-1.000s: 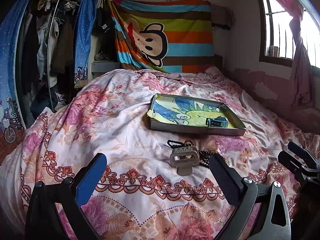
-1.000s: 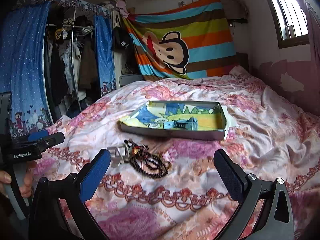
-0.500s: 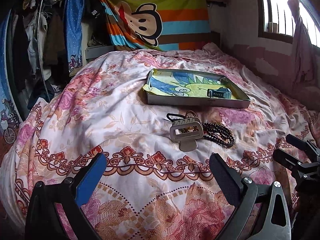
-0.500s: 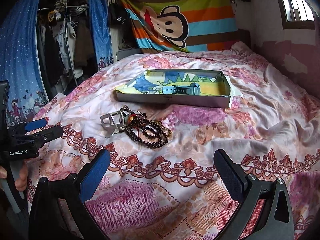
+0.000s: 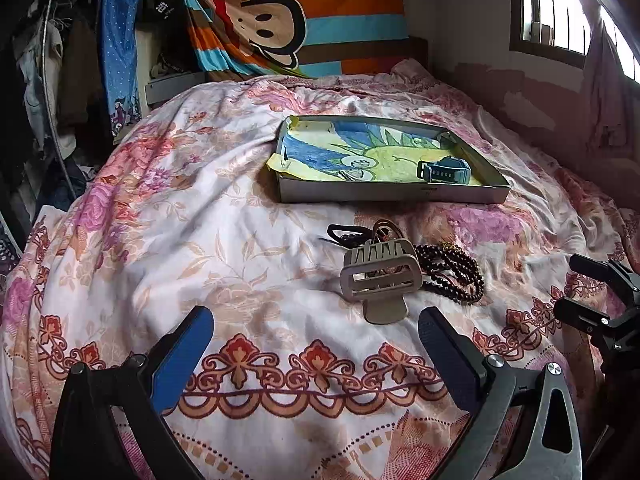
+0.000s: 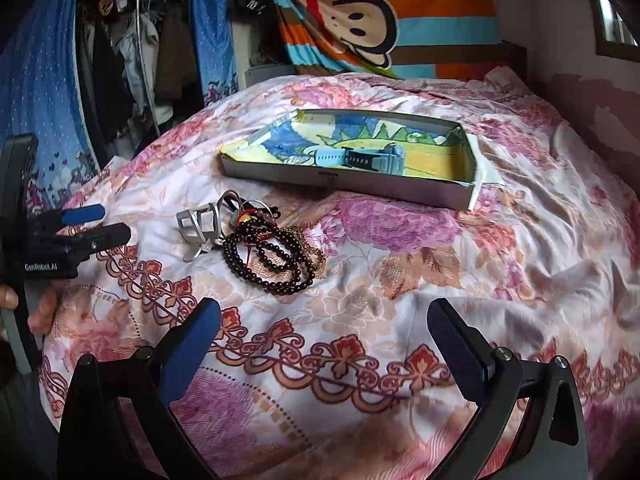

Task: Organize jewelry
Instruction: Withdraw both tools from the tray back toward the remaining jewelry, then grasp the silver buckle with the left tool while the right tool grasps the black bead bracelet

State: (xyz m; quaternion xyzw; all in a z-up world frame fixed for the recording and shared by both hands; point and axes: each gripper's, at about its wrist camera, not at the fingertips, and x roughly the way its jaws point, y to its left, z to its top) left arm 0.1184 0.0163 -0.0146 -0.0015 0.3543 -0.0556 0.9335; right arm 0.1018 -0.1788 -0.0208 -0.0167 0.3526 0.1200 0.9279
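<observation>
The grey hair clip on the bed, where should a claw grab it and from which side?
Probably by the flat tab of the hair clip, the part pointing toward the left claw. The tab juts out free over the bedspread, while the toothed end sits against the dark beads and cords. Coming in low from the near side, pinching across the tab, should avoid snagging the beads.

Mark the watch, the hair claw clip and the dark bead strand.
watch (image 5: pixel 444 171), left wrist view, on its face.
hair claw clip (image 5: pixel 380 278), left wrist view, on its body.
dark bead strand (image 6: pixel 276 264), right wrist view, on its coils.
</observation>
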